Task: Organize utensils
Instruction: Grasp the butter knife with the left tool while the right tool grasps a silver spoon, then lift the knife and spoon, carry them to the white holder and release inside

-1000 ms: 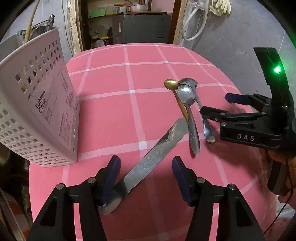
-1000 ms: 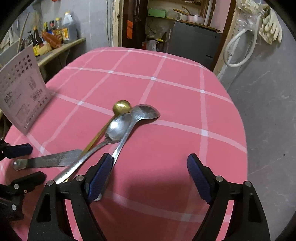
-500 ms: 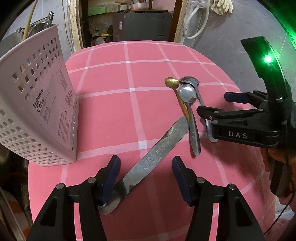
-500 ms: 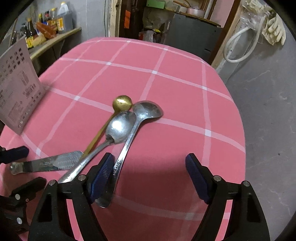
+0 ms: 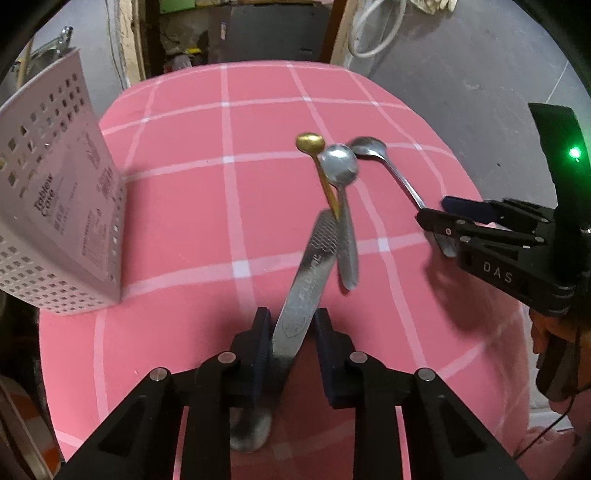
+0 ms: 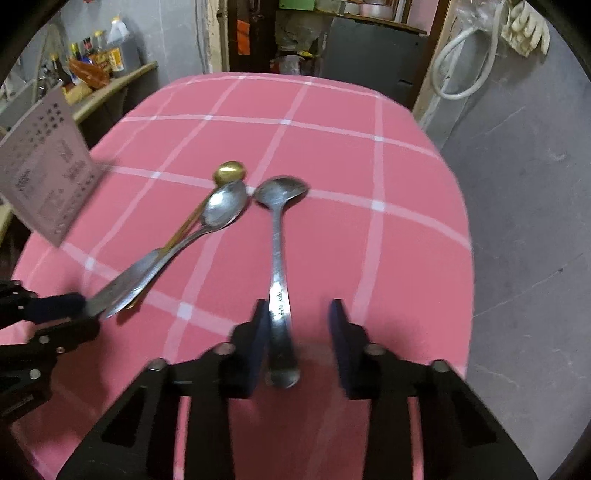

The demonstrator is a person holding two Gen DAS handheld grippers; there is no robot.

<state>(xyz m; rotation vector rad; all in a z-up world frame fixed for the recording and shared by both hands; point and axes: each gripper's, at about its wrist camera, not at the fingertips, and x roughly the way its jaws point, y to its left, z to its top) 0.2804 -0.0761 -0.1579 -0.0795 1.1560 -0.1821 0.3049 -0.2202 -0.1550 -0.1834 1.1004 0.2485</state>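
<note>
Between left gripper (image 5: 291,325) jaws — knife (image 5: 310,273) handle

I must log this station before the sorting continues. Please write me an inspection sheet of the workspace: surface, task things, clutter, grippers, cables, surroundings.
Surface: round table under a pink checked tablecloth.
Job's things: butter knife; gold spoon; steel spoon lying over the gold one; second steel spoon; white perforated utensil basket at the left edge.
Clutter: nothing seen on the cloth.
Grippers: left gripper narrowed around the knife, contact unclear; right gripper partly open, left pad against the second spoon's handle.
Cables: white hose on the wall.
Surroundings: bottles on shelf; rubber gloves.
</note>
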